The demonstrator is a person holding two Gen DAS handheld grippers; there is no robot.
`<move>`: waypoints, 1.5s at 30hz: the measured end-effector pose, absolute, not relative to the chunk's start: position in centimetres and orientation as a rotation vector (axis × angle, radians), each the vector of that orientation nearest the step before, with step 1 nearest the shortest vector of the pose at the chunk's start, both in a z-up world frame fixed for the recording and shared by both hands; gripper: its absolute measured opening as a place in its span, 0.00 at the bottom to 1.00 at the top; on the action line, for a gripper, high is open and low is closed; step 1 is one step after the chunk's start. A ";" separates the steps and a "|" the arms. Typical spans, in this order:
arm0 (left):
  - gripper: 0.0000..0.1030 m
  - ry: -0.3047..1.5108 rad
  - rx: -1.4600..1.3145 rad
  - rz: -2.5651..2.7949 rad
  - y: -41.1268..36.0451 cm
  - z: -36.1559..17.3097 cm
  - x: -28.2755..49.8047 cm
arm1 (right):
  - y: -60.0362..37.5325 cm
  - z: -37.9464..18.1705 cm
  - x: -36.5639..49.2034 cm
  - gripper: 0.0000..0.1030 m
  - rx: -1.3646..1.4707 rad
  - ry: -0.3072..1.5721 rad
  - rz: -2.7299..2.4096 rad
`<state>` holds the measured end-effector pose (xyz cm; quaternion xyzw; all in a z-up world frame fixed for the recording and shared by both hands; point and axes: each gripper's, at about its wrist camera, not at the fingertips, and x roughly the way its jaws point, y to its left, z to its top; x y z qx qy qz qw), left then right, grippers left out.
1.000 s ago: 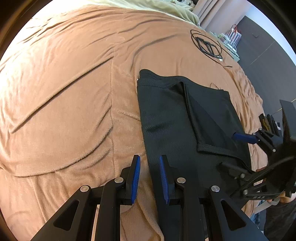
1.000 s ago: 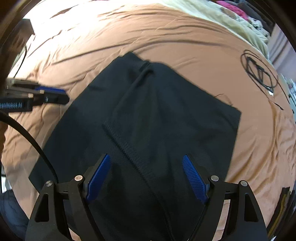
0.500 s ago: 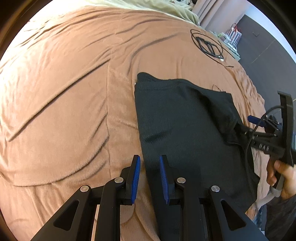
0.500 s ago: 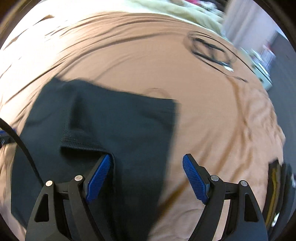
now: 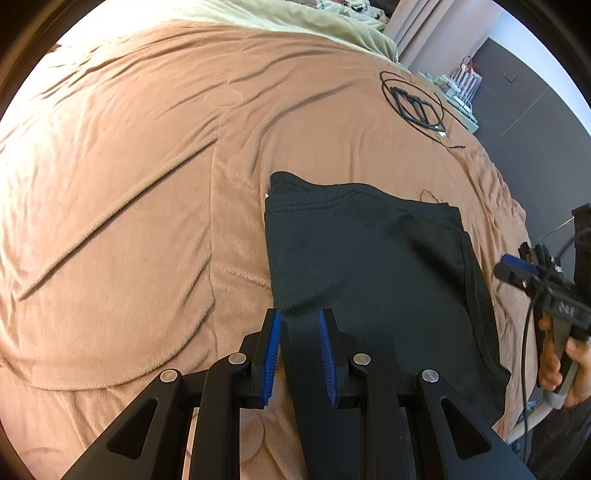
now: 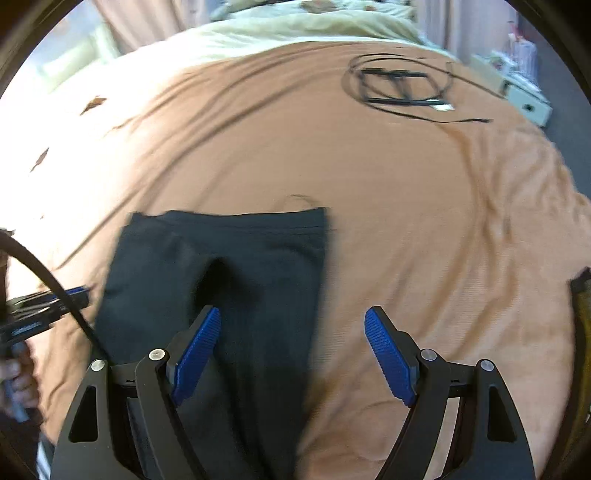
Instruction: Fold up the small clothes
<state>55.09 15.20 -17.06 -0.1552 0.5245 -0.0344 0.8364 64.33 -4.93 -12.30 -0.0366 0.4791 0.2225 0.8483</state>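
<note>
A black garment lies folded lengthwise on a brown blanket; it also shows in the right wrist view. My left gripper is narrowly parted over the garment's left near edge, with black fabric between the pads and no clear grip. My right gripper is open wide and empty, its left pad over the garment's right part and its right pad over bare blanket. The right gripper also shows at the right edge of the left wrist view.
A coiled black cable lies on the far right of the blanket, seen also in the right wrist view. A pale green cover lies at the back. A box and shelf stand beyond the bed's right edge.
The right gripper swung right and off the garment's flap. The folded flap has been laid over, so the garment now lies narrower and flatter. The left gripper stayed put.
</note>
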 end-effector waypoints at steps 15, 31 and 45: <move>0.22 1.131 -0.330 -0.063 15.8 -18.2 56.5 | -4.6 -16.0 68.0 0.77 -0.182 1.067 0.323; 0.23 1.133 -0.509 -0.105 17.6 -20.0 58.4 | -12.3 -16.8 69.3 0.75 0.239 1.106 0.594; 0.23 1.091 -0.626 -0.156 19.1 -21.2 60.3 | -15.6 -20.9 72.4 0.58 0.475 1.153 0.807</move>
